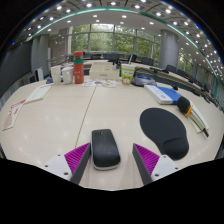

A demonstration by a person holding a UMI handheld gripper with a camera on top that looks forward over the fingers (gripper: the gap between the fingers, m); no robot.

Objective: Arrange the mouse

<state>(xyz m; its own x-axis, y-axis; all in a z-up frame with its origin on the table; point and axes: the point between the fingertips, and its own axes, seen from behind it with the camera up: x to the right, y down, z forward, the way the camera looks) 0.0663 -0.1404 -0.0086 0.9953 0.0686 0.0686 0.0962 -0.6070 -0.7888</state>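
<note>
A dark grey mouse (105, 148) lies on the pale table (60, 120), between my two fingers with a gap at each side. My gripper (111, 158) is open; its magenta pads (76, 157) flank the mouse left and right. A black mouse mat with a wrist rest (165, 130) lies just to the right, beyond the right finger. The mouse is off the mat, to its left.
Papers (25, 105) lie at the left. Cups and a red-orange container (78, 68) stand at the back, with a box (103, 71) beside them. A blue-white book (163, 93) and pens (197, 120) lie at the right. Office desks stand beyond.
</note>
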